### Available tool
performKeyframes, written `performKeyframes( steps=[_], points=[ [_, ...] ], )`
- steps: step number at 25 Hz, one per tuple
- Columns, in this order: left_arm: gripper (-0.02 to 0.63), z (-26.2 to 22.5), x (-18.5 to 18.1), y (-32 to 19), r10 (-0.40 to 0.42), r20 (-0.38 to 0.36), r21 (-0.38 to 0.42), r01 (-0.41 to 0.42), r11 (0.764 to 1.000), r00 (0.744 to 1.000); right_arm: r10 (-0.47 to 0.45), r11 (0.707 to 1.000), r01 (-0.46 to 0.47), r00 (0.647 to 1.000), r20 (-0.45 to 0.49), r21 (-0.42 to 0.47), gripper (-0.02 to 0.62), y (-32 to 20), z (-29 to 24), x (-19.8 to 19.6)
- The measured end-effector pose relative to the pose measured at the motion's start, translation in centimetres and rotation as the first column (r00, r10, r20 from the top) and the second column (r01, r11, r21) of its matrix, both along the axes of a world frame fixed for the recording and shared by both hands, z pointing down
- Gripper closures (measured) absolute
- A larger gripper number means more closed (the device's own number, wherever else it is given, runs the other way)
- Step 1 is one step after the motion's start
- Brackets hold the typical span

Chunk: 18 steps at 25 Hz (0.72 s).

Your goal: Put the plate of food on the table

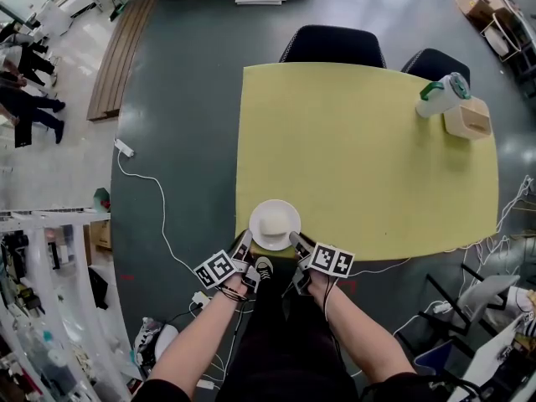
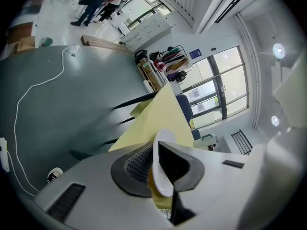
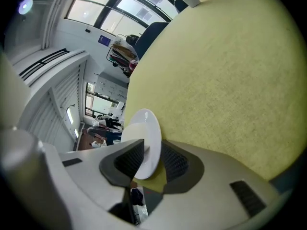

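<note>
A white plate [image 1: 289, 212] with a pale block of food [image 1: 273, 224] is at the near left corner of the yellow table [image 1: 368, 166]. My left gripper [image 1: 244, 250] is shut on its near left rim, and my right gripper [image 1: 296, 241] is shut on its near right rim. In the left gripper view the plate [image 2: 162, 143] stands edge-on between the jaws of the left gripper [image 2: 156, 169]. The right gripper view shows the plate [image 3: 146, 135] clamped by the right gripper [image 3: 146, 159] above the table [image 3: 225, 75]. Whether the plate rests on the table I cannot tell.
A white cup with a green lid [image 1: 442, 94] and a tan box [image 1: 467, 117] sit at the table's far right corner. Two dark chairs [image 1: 332, 44] [image 1: 435, 61] stand behind the table. A white cable [image 1: 159, 216] runs over the floor at the left.
</note>
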<state>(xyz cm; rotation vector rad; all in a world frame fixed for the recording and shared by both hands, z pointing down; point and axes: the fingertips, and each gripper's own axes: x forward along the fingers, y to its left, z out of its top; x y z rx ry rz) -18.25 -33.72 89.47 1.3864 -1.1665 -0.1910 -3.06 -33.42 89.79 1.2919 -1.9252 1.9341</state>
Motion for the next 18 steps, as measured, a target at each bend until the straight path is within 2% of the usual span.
performKeyframes(
  steps=[3,7,11,14,18],
  points=[
    [0.568,-0.3,-0.5,-0.2,-0.001,0.016,0.018,0.0,1.0,1.0,-0.002,1.0,0.003,0.999,-0.039,0.011,0.491,0.0,0.0,0.2],
    [0.568,-1.0,-1.0,-0.2,0.028,0.09,0.054,-0.033,0.998,0.996,-0.004,0.999,0.007,0.997,-0.08,0.033,0.492,0.0,-0.2,0.8],
    [0.569,-2.0,-1.8,-0.1,0.053,0.18,0.095,-0.071,0.993,0.982,-0.042,0.991,0.061,0.987,-0.157,0.118,0.494,-0.3,-1.6,1.4],
    [0.569,-3.6,-2.0,-0.1,0.073,0.248,0.138,-0.11,0.984,0.966,-0.078,0.966,0.136,0.964,-0.254,0.22,0.507,-0.5,-3.6,1.7],
    [0.569,-6.4,-1.9,-0.1,0.102,0.351,0.191,-0.178,0.965,0.931,-0.104,0.916,0.22,0.937,-0.333,0.335,0.523,-0.5,-7.2,1.7]
  ],
)
